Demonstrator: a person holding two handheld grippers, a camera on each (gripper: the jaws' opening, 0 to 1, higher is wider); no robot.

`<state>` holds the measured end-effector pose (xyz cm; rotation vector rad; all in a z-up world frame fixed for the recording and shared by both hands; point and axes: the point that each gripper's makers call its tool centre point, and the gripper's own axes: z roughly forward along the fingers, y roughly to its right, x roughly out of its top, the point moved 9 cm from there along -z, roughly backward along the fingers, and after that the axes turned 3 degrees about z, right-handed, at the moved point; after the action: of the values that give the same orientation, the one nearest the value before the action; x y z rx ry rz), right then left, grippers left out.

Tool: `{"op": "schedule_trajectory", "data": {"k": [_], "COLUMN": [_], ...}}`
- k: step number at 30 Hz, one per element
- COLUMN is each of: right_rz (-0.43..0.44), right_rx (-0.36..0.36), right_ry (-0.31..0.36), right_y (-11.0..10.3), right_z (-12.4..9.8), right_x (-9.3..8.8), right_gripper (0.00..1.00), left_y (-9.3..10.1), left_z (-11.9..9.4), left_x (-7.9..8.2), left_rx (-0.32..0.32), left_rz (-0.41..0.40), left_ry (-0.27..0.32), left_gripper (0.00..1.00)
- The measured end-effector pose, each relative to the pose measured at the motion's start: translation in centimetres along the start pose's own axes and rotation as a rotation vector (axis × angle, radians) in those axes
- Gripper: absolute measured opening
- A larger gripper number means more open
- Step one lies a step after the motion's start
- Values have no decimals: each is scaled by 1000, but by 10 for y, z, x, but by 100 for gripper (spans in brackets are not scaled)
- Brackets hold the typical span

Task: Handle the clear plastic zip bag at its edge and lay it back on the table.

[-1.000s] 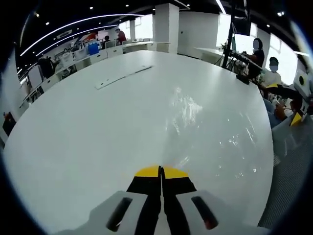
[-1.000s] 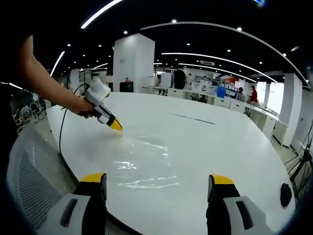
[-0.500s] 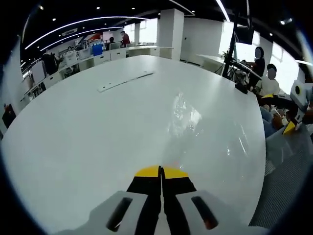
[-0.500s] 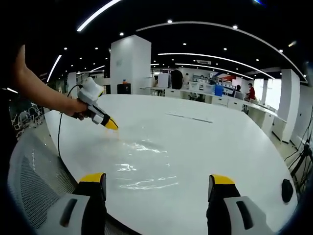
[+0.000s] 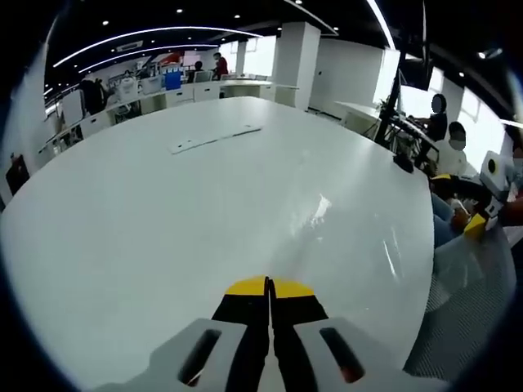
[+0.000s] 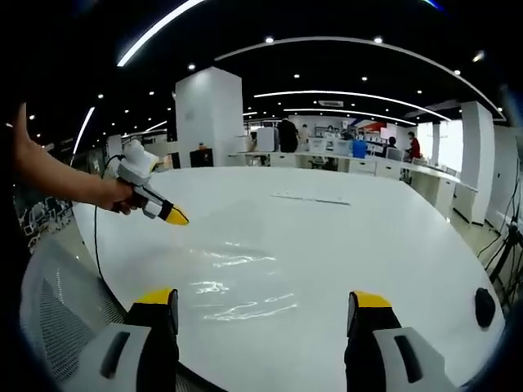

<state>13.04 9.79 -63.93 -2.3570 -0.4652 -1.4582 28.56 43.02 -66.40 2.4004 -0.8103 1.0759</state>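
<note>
The clear zip bag [image 5: 327,214] lies mostly flat on the round white table [image 5: 122,220], showing only as faint glints. A thin streak of film runs from it to my left gripper [image 5: 268,287], whose yellow-tipped jaws are shut on its near edge. In the right gripper view a hand holds the left gripper [image 6: 173,216] a little above the table's left side, beside the bag [image 6: 239,286]. My right gripper [image 6: 263,300] stands open at the table's near edge, nothing between its jaws. It also shows as the right gripper [image 5: 476,222] off the table's right side.
A long white strip [image 5: 214,139] lies far across the table [image 6: 392,245]; the same strip [image 6: 315,199] shows beyond the bag. A small black object [image 6: 485,306] sits near the right rim. A grey mesh chair [image 6: 49,327] stands close by. Seated people [image 5: 453,139] are past the table.
The left gripper has risen and drawn back from the bag's middle, jaws still shut. The bag's wrinkles have smoothed out. The right gripper has stayed open and nearly still.
</note>
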Motion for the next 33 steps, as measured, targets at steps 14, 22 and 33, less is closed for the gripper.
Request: {"op": "schedule_trajectory", "data": {"k": [14,22,33], "right_rz": [6,5,9], "right_rx": [18,12,36], "right_ry": [-12,-23,-15], "right_y": [-6,-8,-19], "right_z": [1,8,19], "right_x": [14,28,47], "right_gripper": [78,76,71], "left_y": [17,27,35], "left_z": [-10,-15,-26], "left_x": [4,7,11], "left_rx": [3,-2,-13], "left_rz": [-52,-77,-94], "left_ry": [10,19,35], "left_gripper": [0,0,0]}}
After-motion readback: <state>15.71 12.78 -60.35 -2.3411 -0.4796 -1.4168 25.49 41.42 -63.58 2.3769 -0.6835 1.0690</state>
